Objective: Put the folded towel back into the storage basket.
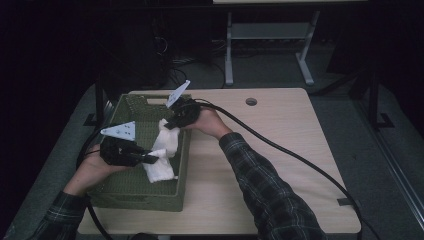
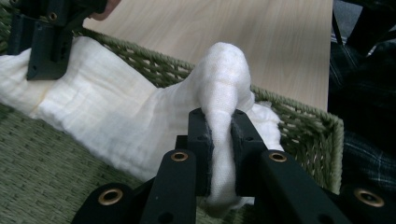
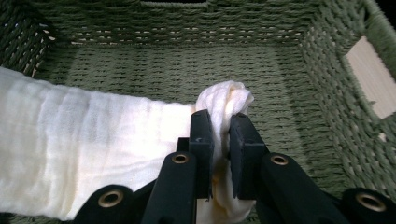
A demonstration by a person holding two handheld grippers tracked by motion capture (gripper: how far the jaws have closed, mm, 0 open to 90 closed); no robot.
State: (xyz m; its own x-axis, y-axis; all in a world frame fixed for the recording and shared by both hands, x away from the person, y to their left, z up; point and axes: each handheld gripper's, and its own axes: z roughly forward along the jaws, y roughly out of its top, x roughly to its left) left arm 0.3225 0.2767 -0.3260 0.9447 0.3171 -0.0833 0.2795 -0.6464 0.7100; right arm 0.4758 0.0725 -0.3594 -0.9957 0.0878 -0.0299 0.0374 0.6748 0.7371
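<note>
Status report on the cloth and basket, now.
Left hand-held gripper shut on white cloth. Right hand-held gripper shut on its other end. Cloth stretched over green woven basket, partly inside. Nothing in the way.

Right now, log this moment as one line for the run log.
left claw: shut on white cloth | right claw: shut on white cloth | cloth: over green woven basket

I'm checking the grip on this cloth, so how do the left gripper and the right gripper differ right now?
The left gripper pinches the white cloth at its near end, while the right gripper pinches the far end, toward the back wall of the green woven basket. The left gripper's grey plate lies flatter; the right gripper's tilts up steeply. Both are shut on bunched cloth over the basket.
</note>
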